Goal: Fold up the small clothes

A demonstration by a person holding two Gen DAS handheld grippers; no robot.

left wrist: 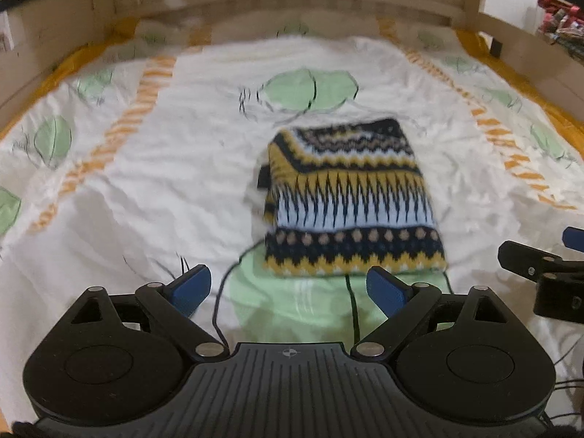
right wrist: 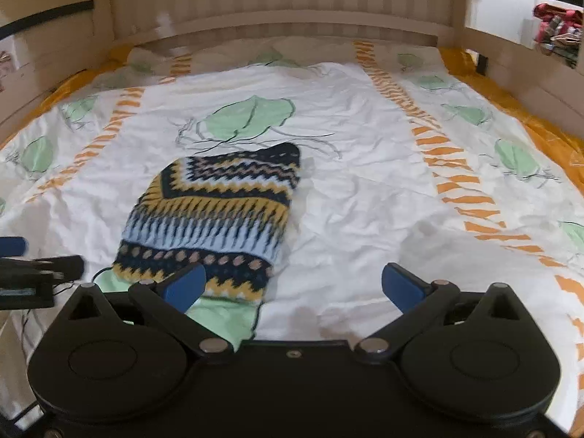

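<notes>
A small knitted sweater (left wrist: 350,200), patterned in navy, yellow and pale blue, lies folded into a compact rectangle on the bed sheet (left wrist: 182,168). It also shows in the right wrist view (right wrist: 215,219). My left gripper (left wrist: 288,290) is open and empty, just in front of the sweater's near edge. My right gripper (right wrist: 294,288) is open and empty, to the right of the sweater; its left finger (right wrist: 184,288) overlaps the sweater's near corner in the view. The right gripper shows at the left view's right edge (left wrist: 547,266); the left one shows at the right view's left edge (right wrist: 33,273).
The white sheet with green leaf prints and orange stripes (right wrist: 438,160) covers a bed with a yellow edge (right wrist: 547,135). A wooden headboard (right wrist: 277,11) and side rails (left wrist: 54,22) enclose it. Clothes hang at the far right (right wrist: 554,22).
</notes>
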